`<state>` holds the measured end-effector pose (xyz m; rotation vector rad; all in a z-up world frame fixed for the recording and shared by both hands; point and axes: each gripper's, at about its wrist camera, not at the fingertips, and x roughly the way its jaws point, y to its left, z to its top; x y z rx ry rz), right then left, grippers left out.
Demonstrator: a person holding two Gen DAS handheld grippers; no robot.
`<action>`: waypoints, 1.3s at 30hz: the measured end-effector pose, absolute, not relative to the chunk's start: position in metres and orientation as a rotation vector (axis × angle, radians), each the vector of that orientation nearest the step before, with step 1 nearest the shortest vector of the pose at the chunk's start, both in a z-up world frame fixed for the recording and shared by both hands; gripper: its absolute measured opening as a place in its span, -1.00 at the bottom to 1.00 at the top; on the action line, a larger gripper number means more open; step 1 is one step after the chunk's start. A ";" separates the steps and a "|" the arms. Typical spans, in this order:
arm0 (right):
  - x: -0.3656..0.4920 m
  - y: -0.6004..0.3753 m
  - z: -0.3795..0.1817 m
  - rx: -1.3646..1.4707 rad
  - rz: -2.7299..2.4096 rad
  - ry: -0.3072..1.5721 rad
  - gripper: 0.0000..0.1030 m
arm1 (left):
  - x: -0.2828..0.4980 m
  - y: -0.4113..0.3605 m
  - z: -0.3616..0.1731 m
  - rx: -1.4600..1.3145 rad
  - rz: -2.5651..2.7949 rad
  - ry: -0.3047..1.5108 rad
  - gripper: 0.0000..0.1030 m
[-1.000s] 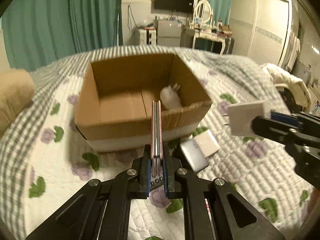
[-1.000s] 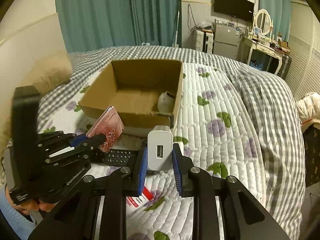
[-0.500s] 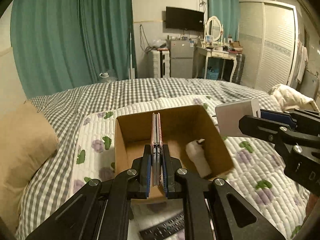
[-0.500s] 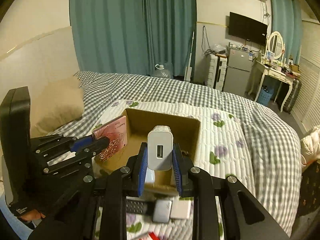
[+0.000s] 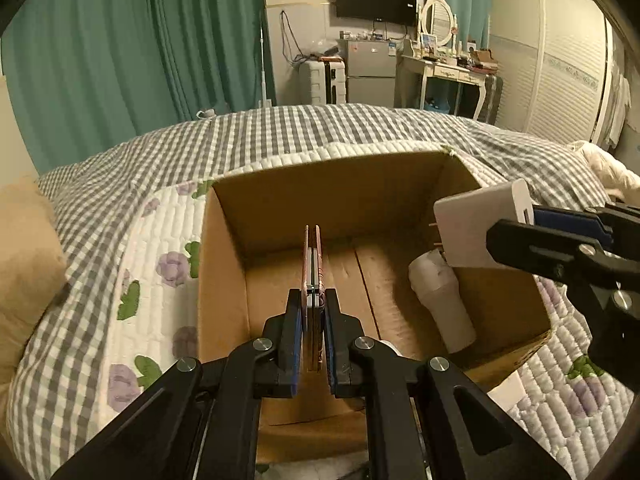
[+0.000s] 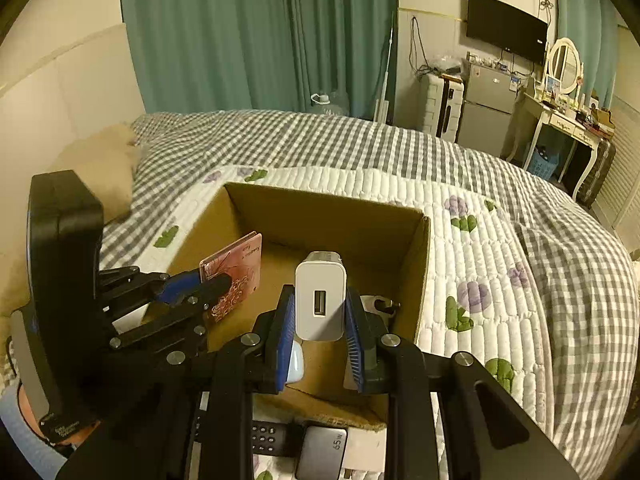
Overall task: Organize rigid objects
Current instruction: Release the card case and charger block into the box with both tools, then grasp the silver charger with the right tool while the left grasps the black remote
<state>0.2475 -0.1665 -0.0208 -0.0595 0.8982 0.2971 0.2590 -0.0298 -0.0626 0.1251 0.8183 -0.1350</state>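
Your left gripper (image 5: 311,334) has its fingers pinched on a thin pink patterned card case (image 5: 311,268), held on edge so that it juts forward past the fingertips over the open brown cardboard box (image 5: 224,280). Seen from the right wrist, the same case (image 6: 234,276) shows its pink floral face above the box's left side.

Your right gripper (image 6: 320,322) has its blue-padded fingers (image 6: 285,332) clamped on a white rectangular USB charger (image 6: 320,300), port facing the camera, over the near right part of the box (image 6: 416,272). From the left wrist, the charger (image 5: 476,224) hangs above a white plastic bottle (image 5: 442,300) lying on the box floor.

Below your right fingers, outside the box's near wall, lie a black remote control (image 6: 268,438) and a grey power bank (image 6: 324,450) on the quilted floral bedspread (image 6: 480,264).
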 end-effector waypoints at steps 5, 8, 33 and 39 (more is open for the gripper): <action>0.257 -0.174 -0.033 -0.023 0.299 0.914 -0.56 | 0.260 -0.028 -0.061 0.131 -0.112 0.797 -0.71; 0.259 -0.177 -0.037 -0.011 0.290 0.914 -0.56 | 0.256 -0.025 -0.052 0.128 -0.105 0.773 -0.49; 0.141 -0.212 0.032 -0.043 0.107 0.834 0.86 | 0.128 -0.003 0.005 0.070 -0.102 0.662 1.00; 0.117 -0.211 -0.009 -0.028 0.121 0.924 0.90 | 0.117 0.001 -0.025 0.053 -0.081 0.709 1.00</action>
